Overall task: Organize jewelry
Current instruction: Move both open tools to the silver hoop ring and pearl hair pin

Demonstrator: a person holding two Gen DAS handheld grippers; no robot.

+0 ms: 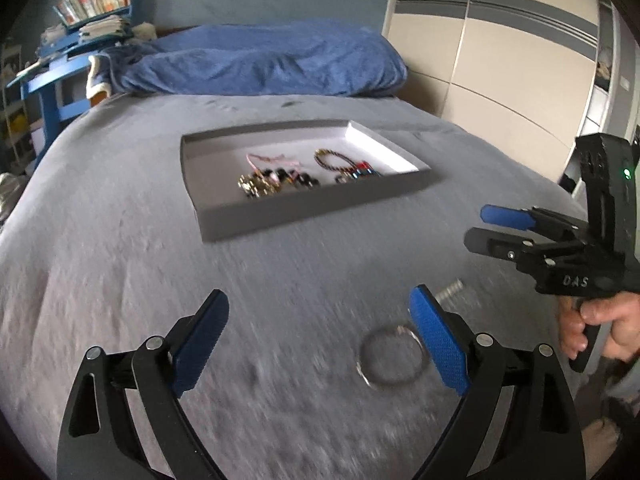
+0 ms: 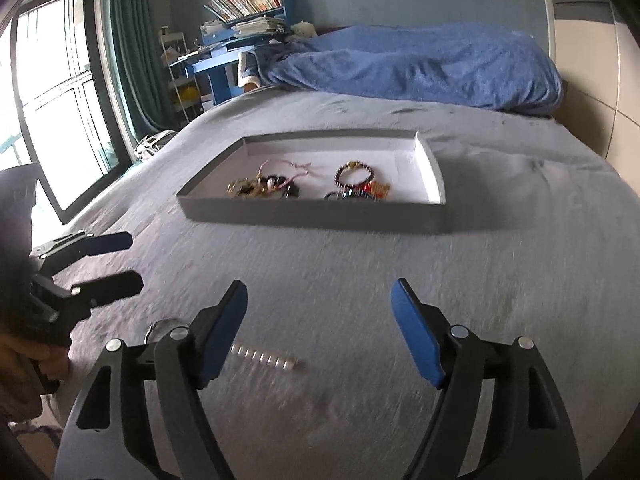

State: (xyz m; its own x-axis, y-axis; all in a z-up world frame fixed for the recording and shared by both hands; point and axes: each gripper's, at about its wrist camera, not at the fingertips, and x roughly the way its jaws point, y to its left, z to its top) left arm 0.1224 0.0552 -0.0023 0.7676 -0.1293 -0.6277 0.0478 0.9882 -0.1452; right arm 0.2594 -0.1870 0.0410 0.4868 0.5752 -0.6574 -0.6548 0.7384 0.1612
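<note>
A shallow grey tray (image 1: 320,216) lies on the grey bedspread and holds several bracelets (image 1: 280,180); it also shows in the right wrist view (image 2: 320,216). A silver ring bracelet (image 1: 390,360) lies on the bed just left of my left gripper's right finger. A beaded silver bracelet (image 2: 266,358) lies straight, just right of my right gripper's left finger. My left gripper (image 1: 320,336) is open and empty. My right gripper (image 2: 320,328) is open and empty; it also shows at the right of the left wrist view (image 1: 480,228).
A blue duvet (image 1: 272,60) is bunched at the head of the bed. A blue desk (image 2: 236,52) with books stands beyond the bed's far left corner. A wardrobe (image 1: 500,48) stands on the right, a window (image 2: 60,80) on the left.
</note>
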